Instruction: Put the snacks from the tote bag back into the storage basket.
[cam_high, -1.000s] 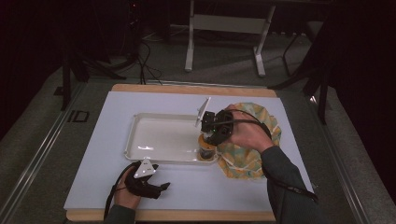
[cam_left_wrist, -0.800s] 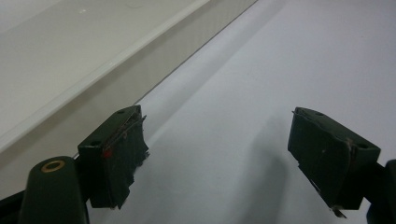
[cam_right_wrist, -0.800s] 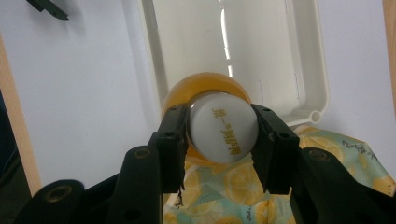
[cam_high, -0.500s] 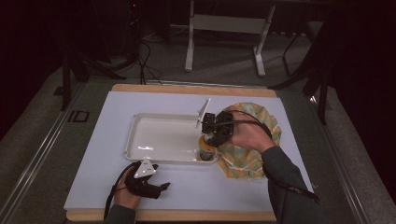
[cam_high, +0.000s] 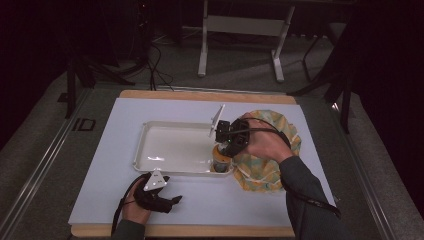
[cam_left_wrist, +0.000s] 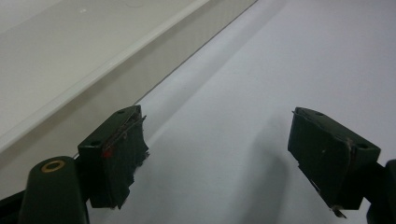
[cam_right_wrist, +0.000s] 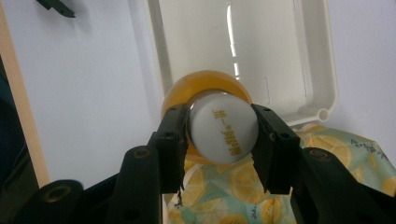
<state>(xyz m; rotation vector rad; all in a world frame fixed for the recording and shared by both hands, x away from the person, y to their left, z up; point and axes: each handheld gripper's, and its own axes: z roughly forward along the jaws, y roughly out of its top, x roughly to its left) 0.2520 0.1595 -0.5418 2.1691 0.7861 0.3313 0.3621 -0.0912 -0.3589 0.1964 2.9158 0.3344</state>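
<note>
White table top (cam_high: 125, 200), cream tray (cam_high: 150, 165), lemon-print cloth (cam_high: 265, 172) lying on it

High view was dim, dark surroundings, only the table (cam_high: 165, 210) lit from above. My gripper views were bright; glare streak on the tray (cam_right_wrist: 280, 56), near jaws soft.

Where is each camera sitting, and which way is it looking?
High view: above the person's side, looking forward and down on the table; both forearms and hands show.
Left gripper view: rides the left gripper, looking along its open jaws at the table beside the tray.
Right gripper view: rides the right gripper, looking down on the bottle between its jaws.
Shared: all views show the tray.
</note>
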